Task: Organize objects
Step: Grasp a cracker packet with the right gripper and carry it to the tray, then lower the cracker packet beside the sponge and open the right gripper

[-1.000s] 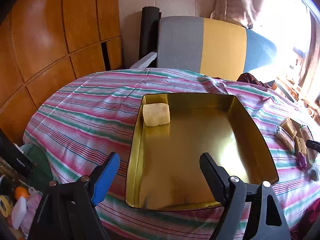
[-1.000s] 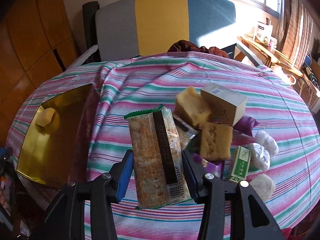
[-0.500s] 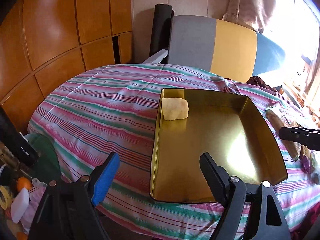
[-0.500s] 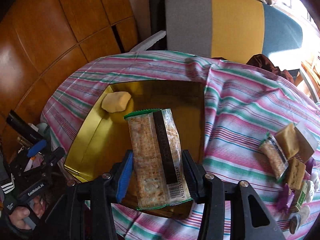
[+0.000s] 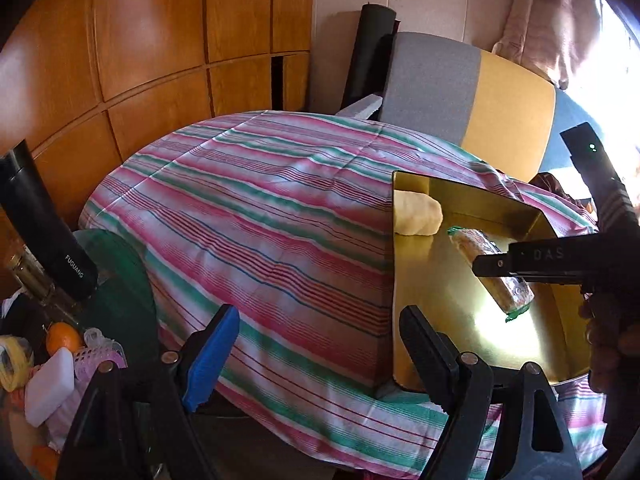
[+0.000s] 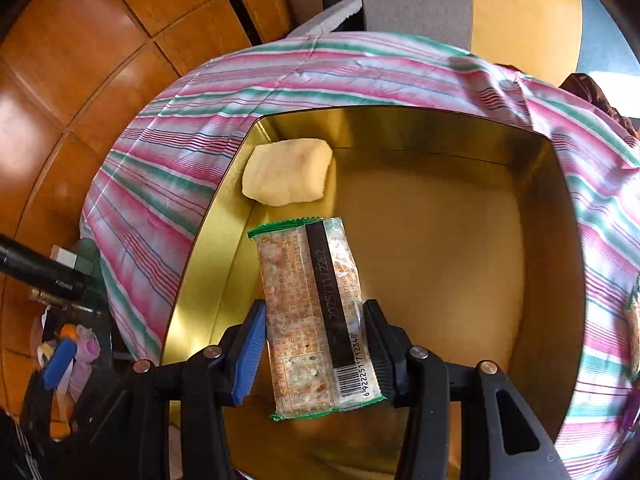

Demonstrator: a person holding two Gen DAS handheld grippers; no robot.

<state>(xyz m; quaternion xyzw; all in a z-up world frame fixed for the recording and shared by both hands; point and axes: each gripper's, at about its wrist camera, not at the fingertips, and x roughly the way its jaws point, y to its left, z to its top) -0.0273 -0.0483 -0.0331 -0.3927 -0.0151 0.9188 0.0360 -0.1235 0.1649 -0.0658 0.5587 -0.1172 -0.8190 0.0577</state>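
Note:
A gold metal tray (image 6: 556,216) sits on the striped tablecloth (image 5: 260,220). A pale yellow bun (image 6: 288,178) lies in its far left corner. My right gripper (image 6: 314,340) is shut on a clear cracker packet (image 6: 316,312) with green ends and holds it over the tray's left side, just in front of the bun. In the left wrist view the packet (image 5: 464,240) hangs above the tray floor (image 5: 436,284) and the bun (image 5: 418,214) shows behind it. My left gripper (image 5: 320,344) is open and empty at the table's near edge, left of the tray.
A grey, yellow and blue chair (image 5: 472,92) stands behind the table. Wooden panelling (image 5: 120,40) fills the left. A black flask (image 5: 44,224), a green lid and a basket of small items (image 5: 52,360) sit low at the left. More snacks (image 6: 634,332) lie right of the tray.
My right gripper has carried the cracker packet further over the tray and lower, close to the bun. My left gripper has swung left, so the tray now sits at its right.

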